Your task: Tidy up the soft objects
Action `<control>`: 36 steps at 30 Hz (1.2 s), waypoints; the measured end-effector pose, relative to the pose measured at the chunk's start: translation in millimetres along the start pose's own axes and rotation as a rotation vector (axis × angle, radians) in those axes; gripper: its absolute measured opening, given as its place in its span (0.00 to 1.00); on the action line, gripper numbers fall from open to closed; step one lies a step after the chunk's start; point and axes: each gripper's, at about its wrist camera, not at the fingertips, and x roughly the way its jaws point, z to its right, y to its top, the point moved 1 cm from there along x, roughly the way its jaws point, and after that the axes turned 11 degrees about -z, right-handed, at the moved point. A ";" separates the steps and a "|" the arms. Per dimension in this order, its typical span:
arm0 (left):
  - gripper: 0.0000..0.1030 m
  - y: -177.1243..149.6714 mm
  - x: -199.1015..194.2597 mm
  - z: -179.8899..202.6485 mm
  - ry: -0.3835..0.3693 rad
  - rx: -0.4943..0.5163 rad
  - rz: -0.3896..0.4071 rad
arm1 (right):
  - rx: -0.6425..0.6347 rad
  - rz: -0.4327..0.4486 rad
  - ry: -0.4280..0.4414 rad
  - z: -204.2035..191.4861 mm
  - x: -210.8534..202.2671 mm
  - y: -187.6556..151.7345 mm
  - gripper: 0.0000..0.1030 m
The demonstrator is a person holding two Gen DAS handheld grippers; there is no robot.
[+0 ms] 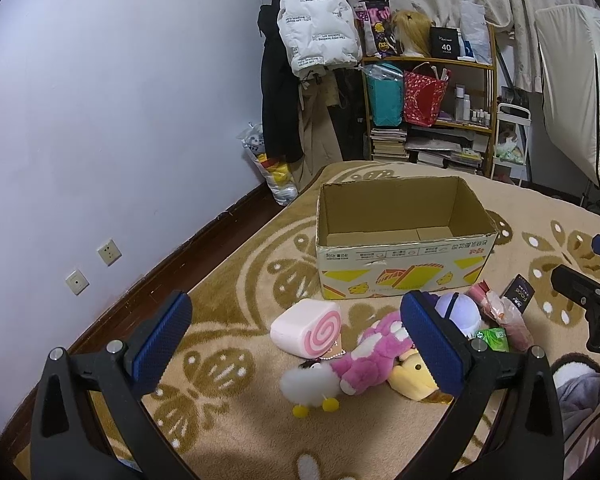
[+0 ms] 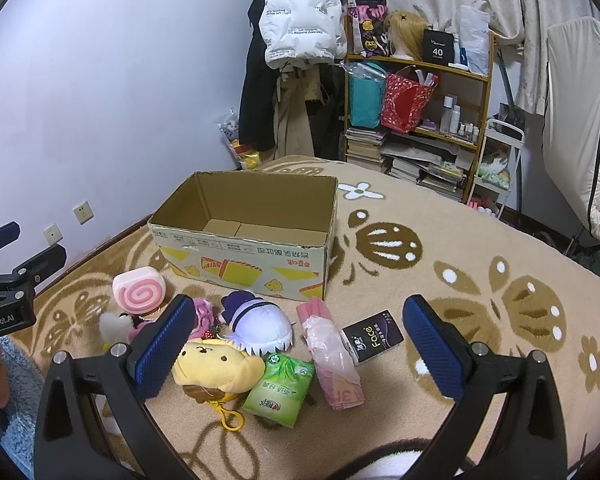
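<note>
Both claws gape; left claw (image 1: 296, 340), right claw (image 2: 300, 344), above plush toys (image 2: 216, 364).

We see a lived-in bedroom: patterned beige carpet (image 2: 480, 248), cluttered wooden bookshelf (image 2: 416, 120) at one o'clock, white puffer jacket (image 2: 300, 16) hanging at twelve.

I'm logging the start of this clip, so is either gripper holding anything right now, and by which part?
Nothing is held. The left gripper and right gripper are both open above the soft toys, and the brown cardboard box looks empty.
</note>
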 end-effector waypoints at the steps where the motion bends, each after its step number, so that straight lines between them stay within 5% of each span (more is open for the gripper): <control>1: 1.00 0.0 0.5 -0.3 0.000 -0.001 -0.002 | 0.001 0.000 0.001 -0.1 0.1 -0.2 1.00; 36: 1.00 -1.3 -0.6 2.7 0.006 0.005 0.000 | 0.010 -0.008 0.007 2.9 5.5 2.0 1.00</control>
